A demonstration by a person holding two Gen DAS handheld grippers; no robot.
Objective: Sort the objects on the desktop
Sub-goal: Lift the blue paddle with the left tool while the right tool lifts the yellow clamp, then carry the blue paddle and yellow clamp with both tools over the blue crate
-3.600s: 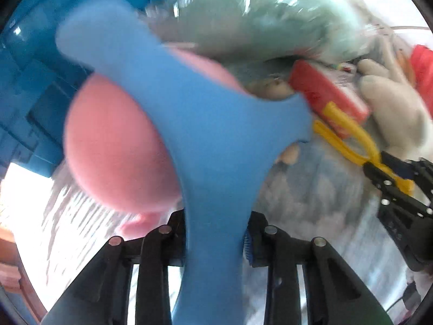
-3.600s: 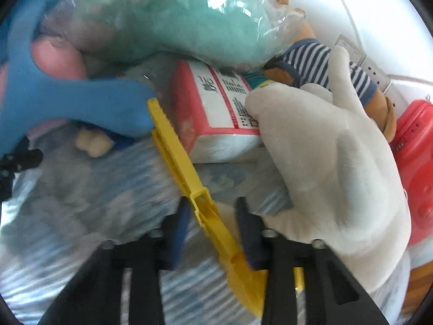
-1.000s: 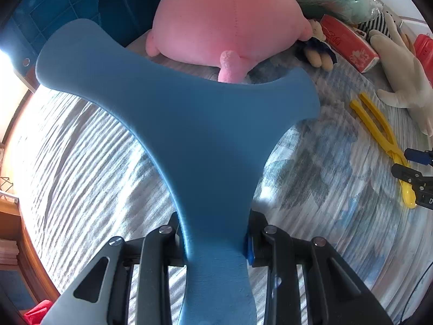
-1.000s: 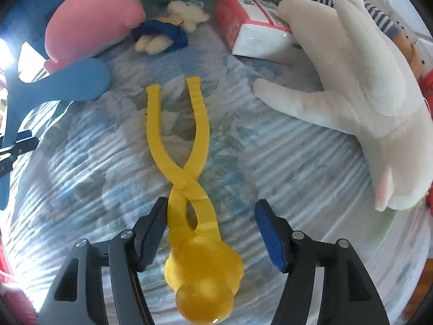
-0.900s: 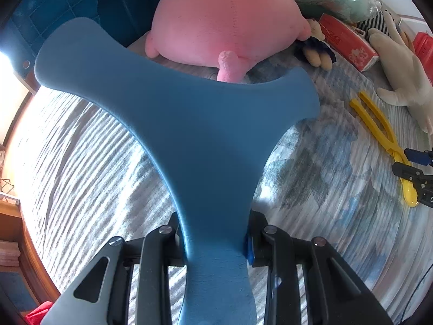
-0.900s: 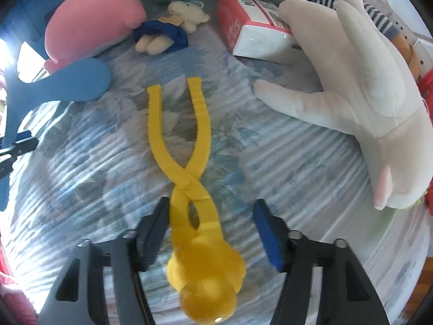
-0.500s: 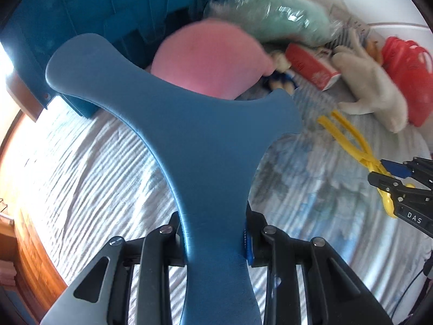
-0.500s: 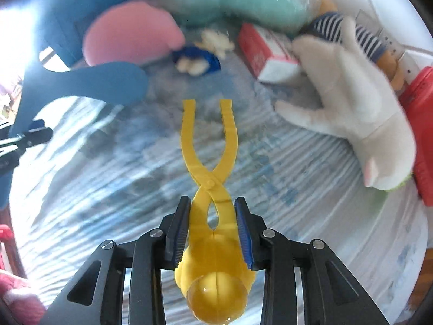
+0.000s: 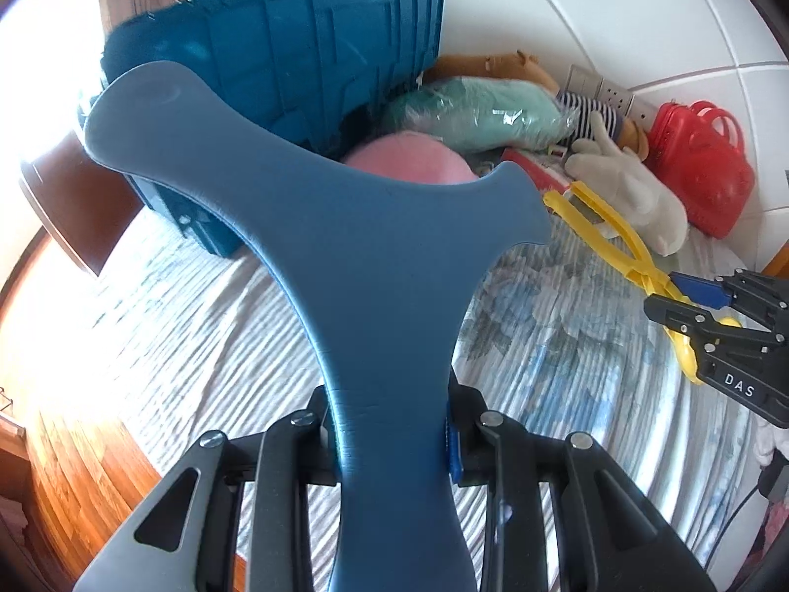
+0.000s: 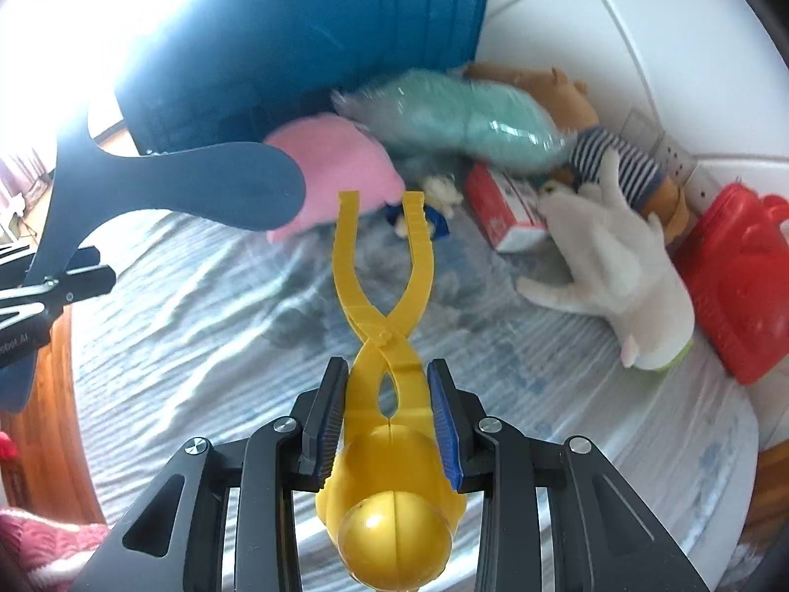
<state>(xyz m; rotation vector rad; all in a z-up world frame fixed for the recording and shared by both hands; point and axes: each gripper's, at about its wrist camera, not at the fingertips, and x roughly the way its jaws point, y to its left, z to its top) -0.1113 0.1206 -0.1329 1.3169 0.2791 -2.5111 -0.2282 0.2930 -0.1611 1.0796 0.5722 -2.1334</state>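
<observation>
Left gripper (image 9: 392,436) clamped one smooth, flat, three-lobed blue boomerang (image 9: 345,246), raised above striped cloth (image 9: 567,355). Right gripper (image 10: 387,419) squeezed one glossy yellow plastic snowball tongs (image 10: 384,325), two ridged handles pointing ahead toward the plush pile (image 10: 463,123).

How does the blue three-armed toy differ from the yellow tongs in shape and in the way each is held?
The blue three-armed toy is one flat solid piece; the yellow tongs are two thin crossed arms ending in a ball mould. The left gripper clamps the toy's stem; the right gripper clamps the tongs near the ball. Both are lifted off the bedspread.
</observation>
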